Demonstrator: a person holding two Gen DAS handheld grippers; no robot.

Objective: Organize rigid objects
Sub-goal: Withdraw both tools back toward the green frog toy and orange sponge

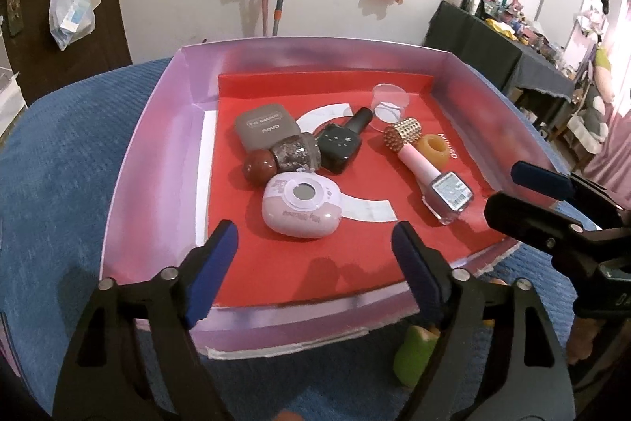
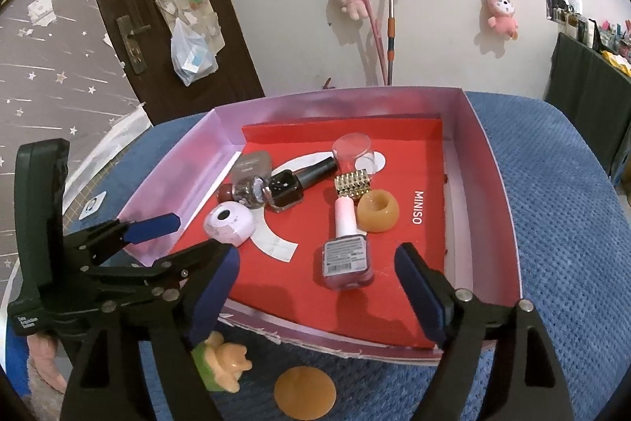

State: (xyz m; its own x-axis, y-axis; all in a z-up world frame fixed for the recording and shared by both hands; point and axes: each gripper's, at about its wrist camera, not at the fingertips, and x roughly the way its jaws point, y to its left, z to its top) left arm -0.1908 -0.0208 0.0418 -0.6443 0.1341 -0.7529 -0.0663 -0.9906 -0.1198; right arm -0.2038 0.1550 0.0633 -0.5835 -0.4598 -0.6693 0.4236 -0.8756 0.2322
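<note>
A lilac tray with a red liner sits on a blue cushion. Inside lie a lilac oval case, a pink nail polish bottle with a gold studded cap, a dark polish bottle, a grey eye shadow compact, a glitter jar, a reddish ball, an amber ring and a clear round jar. My left gripper hangs open over the tray's near edge, holding nothing. My right gripper is open just short of the pink bottle, its pads clear of it.
On the cushion in front of the tray lie a green and orange figurine and an amber disc. A dark door and a white wall with plush toys stand behind. A black-draped table with clutter is at the right.
</note>
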